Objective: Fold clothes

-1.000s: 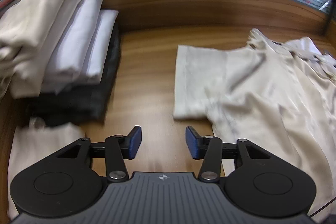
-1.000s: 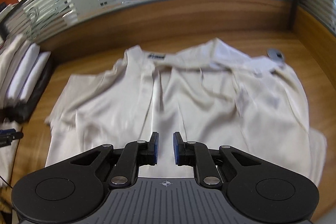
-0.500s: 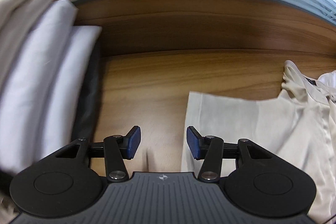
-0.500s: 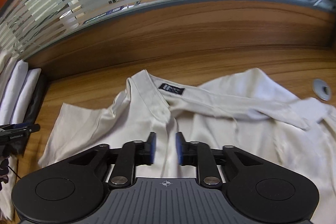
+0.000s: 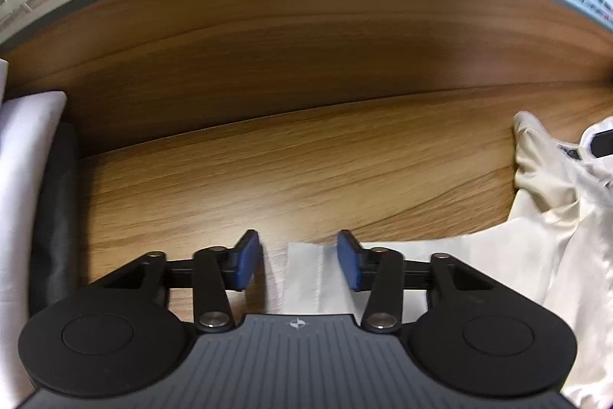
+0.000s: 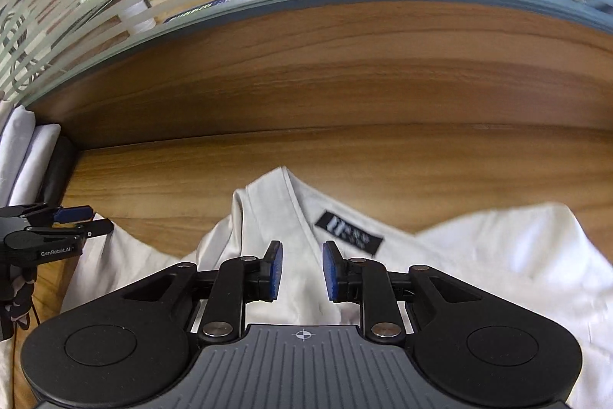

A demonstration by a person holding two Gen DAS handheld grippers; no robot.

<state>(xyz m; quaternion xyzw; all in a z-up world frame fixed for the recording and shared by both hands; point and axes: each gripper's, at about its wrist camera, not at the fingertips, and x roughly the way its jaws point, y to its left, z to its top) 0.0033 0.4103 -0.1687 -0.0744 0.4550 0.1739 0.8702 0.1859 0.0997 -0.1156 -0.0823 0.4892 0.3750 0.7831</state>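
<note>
A cream short-sleeved shirt point(image 6: 479, 256) lies spread on the wooden desk point(image 6: 345, 156), collar toward the back wall, with a dark neck label point(image 6: 348, 232). My right gripper point(image 6: 300, 271) is open, low over the collar, with the collar band between its blue pads. My left gripper point(image 5: 297, 263) is open over the far corner of the shirt's left sleeve point(image 5: 310, 271); the sleeve hem lies between its pads. The left gripper also shows in the right wrist view point(image 6: 76, 219), at the sleeve's edge. The collar shows at the right of the left wrist view point(image 5: 544, 164).
A stack of folded white clothes point(image 5: 23, 179) on a dark garment point(image 5: 57, 217) stands at the left edge of the desk. A wooden back panel point(image 6: 345, 72) with frosted striped glass above closes the far side. Bare desk point(image 5: 306, 171) lies between stack and shirt.
Both grippers have moved forward and down toward the shirt's far edge. The left now straddles the sleeve corner, the right the collar. The right jaws have opened wider.
</note>
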